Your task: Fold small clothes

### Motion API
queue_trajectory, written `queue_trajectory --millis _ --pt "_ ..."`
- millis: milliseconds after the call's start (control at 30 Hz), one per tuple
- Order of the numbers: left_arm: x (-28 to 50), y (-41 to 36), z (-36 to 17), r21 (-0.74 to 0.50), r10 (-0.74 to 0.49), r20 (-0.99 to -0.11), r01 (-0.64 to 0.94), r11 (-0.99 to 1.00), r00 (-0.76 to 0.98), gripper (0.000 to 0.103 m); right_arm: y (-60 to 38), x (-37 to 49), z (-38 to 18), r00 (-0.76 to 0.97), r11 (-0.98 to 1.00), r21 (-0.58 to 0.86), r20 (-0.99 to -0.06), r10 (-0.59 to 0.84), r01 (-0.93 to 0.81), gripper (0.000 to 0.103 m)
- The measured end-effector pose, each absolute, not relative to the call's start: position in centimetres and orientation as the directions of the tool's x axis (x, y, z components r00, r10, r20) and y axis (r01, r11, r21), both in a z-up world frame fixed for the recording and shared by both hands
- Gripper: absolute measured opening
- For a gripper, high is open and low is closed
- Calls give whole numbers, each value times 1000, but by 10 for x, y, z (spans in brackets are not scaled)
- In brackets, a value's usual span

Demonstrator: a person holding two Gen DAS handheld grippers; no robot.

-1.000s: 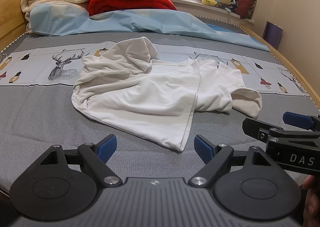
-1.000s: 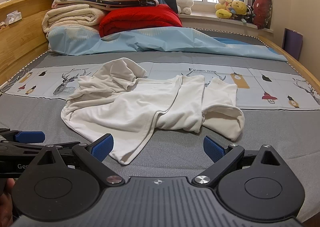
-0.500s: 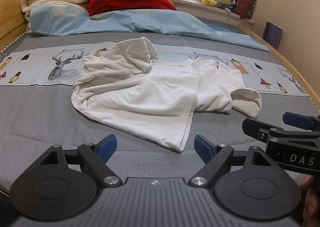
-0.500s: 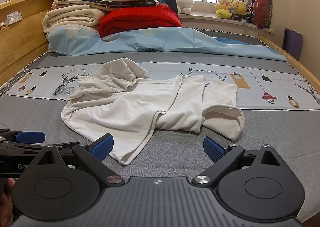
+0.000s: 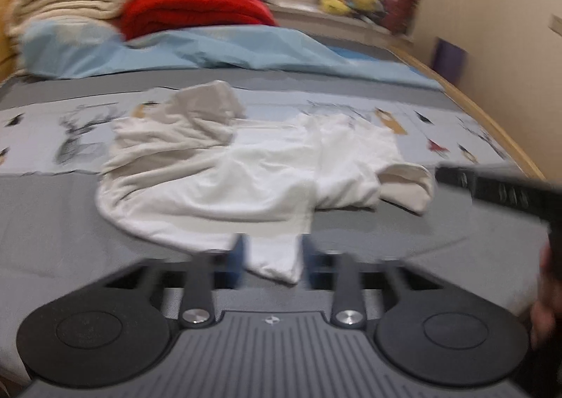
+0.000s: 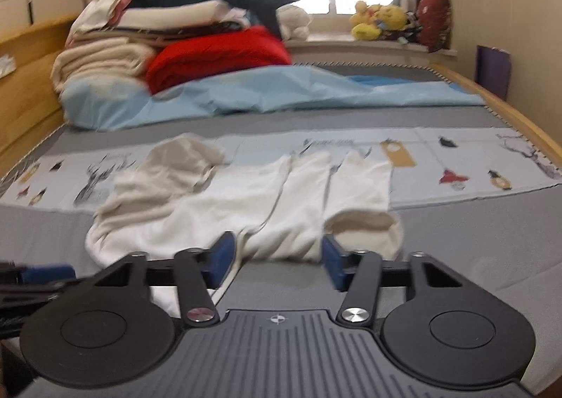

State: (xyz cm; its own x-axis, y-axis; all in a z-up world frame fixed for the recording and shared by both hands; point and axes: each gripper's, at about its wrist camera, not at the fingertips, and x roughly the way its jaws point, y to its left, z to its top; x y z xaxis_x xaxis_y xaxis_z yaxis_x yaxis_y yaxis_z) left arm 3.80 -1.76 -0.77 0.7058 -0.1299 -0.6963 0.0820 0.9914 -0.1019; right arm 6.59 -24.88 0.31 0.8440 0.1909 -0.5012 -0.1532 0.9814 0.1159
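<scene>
A crumpled white garment (image 5: pixel 246 180) lies on the grey bed cover (image 5: pixel 52 222). My left gripper (image 5: pixel 274 261) sits low at its near edge. Its jaws are closing with the garment's near corner (image 5: pixel 277 257) between the blue pads (image 5: pixel 237 257), which still stand a little apart. My right gripper (image 6: pixel 277 261) is at the garment's (image 6: pixel 281 208) front edge, beside its right-hand fold (image 6: pixel 365 222). Its jaws are closing too, half wide, and its pads (image 6: pixel 332 264) press on nothing. The right gripper (image 5: pixel 491 187) shows as a black bar in the left wrist view.
At the head of the bed are folded cream blankets (image 6: pixel 102 61), a red quilt (image 6: pixel 217 54) and a light blue sheet (image 6: pixel 281 89). Plush toys (image 6: pixel 383 20) sit on the window sill. A wooden bed frame (image 6: pixel 509 110) and a wall run along the right.
Both grippers have moved forward to the garment's near edge and their jaws have narrowed from fully open. The left one now straddles the near corner. Both views are blurred.
</scene>
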Motion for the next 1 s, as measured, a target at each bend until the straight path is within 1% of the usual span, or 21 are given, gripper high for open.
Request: queue_trajectory --millis 33,100,200,300,433,500,567,600,633,667,733,833,867,900,933,967,1000 --pt "45 -18 -7 -99 -147 -700 108 989 699 19 -256 75 4 847 982 116 -497 186 -148 49" --pt "62 -20 -8 -70 -166 -705 165 984 689 19 -269 98 3 849 984 114 -498 177 -138 48" --pt "92 -22 -19 -42 -188 -723 230 972 665 19 -288 137 -11 795 984 135 -581 173 -115 49" --pt "124 -18 -39 -77 -195 -761 213 974 618 19 -297 169 -34 736 985 147 -656 163 -88 49" --pt "161 -26 -62 -115 -220 -798 216 970 561 21 -305 207 -58 692 980 190 -699 180 -63 49" --pt "175 -35 -72 -123 -235 -810 236 964 537 24 -307 224 -74 656 977 212 -733 179 -30 49" --pt "189 -47 -84 -116 -237 -821 254 960 520 37 -311 239 -90 611 969 245 -767 193 2 49" --pt "196 -53 -90 -109 -234 -825 261 959 514 40 -312 246 -98 587 965 262 -784 201 19 49" --pt "203 -57 -95 -104 -232 -829 267 958 509 49 -312 251 -104 570 961 275 -795 210 30 49" --pt "210 -62 -101 -96 -227 -830 271 958 509 53 -311 255 -108 559 958 284 -799 219 31 49" --pt "223 -67 -111 -92 -216 -837 261 961 503 54 -306 261 -113 547 955 295 -801 246 3 50" --pt "238 -71 -120 -120 -224 -844 236 964 487 54 -294 267 -120 530 956 290 -804 270 -47 50" --pt "242 -72 -122 -117 -221 -846 234 965 486 53 -292 270 -122 525 957 286 -807 269 -50 50" --pt "244 -74 -124 -106 -211 -852 237 966 479 52 -290 274 -125 519 957 286 -811 270 -50 48" --pt "246 -76 -126 -91 -199 -860 243 966 470 41 -289 278 -128 517 954 297 -809 278 -49 43" --pt "247 -76 -127 -69 -184 -862 250 966 472 20 -290 281 -130 519 949 311 -804 291 -50 27" --pt "247 -75 -127 -47 -170 -862 258 965 477 16 -291 284 -130 526 945 323 -797 298 -46 8"
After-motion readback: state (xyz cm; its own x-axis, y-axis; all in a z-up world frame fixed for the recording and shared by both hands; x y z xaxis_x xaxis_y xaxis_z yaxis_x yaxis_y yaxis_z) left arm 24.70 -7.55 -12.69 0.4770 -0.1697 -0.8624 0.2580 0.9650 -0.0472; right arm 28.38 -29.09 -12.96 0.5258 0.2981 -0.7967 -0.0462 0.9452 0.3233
